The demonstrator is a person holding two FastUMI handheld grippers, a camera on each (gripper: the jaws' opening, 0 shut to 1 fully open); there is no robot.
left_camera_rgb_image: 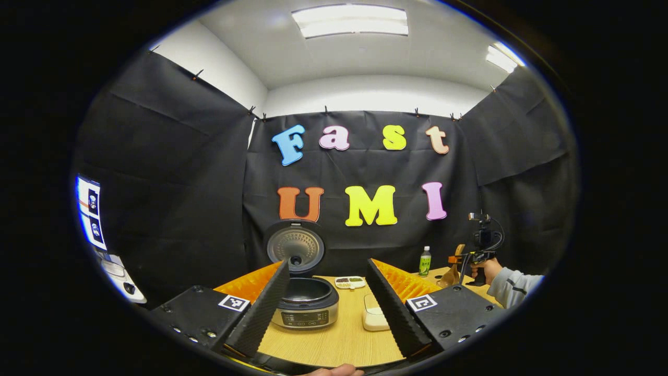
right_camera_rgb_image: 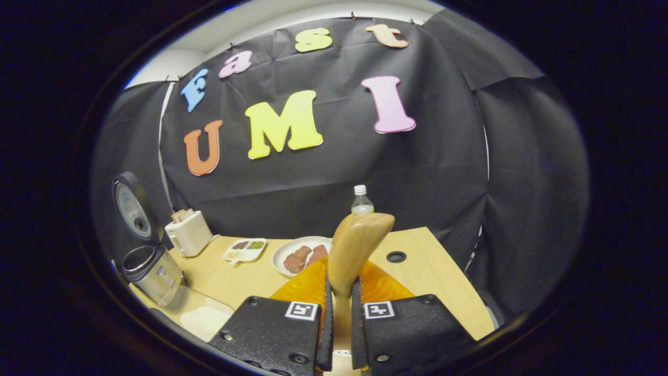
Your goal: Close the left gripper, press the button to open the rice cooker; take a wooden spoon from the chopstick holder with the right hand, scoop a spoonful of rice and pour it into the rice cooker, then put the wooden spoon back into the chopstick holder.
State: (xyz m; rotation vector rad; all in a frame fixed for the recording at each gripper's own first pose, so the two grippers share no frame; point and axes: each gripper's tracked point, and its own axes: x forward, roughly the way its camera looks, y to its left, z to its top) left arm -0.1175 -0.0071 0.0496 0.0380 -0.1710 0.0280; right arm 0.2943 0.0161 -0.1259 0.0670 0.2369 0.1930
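Note:
The rice cooker (left_camera_rgb_image: 305, 305) stands on the wooden table with its lid (left_camera_rgb_image: 296, 245) raised upright, and its dark pot is visible. My left gripper (left_camera_rgb_image: 327, 262) is open just in front of it, one finger on each side. The rice cooker (right_camera_rgb_image: 151, 271) appears at the far left of the right gripper view. My right gripper (right_camera_rgb_image: 342, 284) is shut on the handle of the wooden spoon (right_camera_rgb_image: 360, 235), whose bowl points up and away. Far right in the left gripper view, a hand (left_camera_rgb_image: 488, 269) holds that right gripper (left_camera_rgb_image: 464, 261) with the wooden spoon (left_camera_rgb_image: 456, 269).
A white tub of rice (left_camera_rgb_image: 374, 313) sits right of the cooker; the tub (right_camera_rgb_image: 206, 318) is near the table's front edge. A white boxy holder (right_camera_rgb_image: 188, 232), a divided dish (right_camera_rgb_image: 245, 249), a plate of meat (right_camera_rgb_image: 302, 256) and a bottle (right_camera_rgb_image: 361, 199) line the back.

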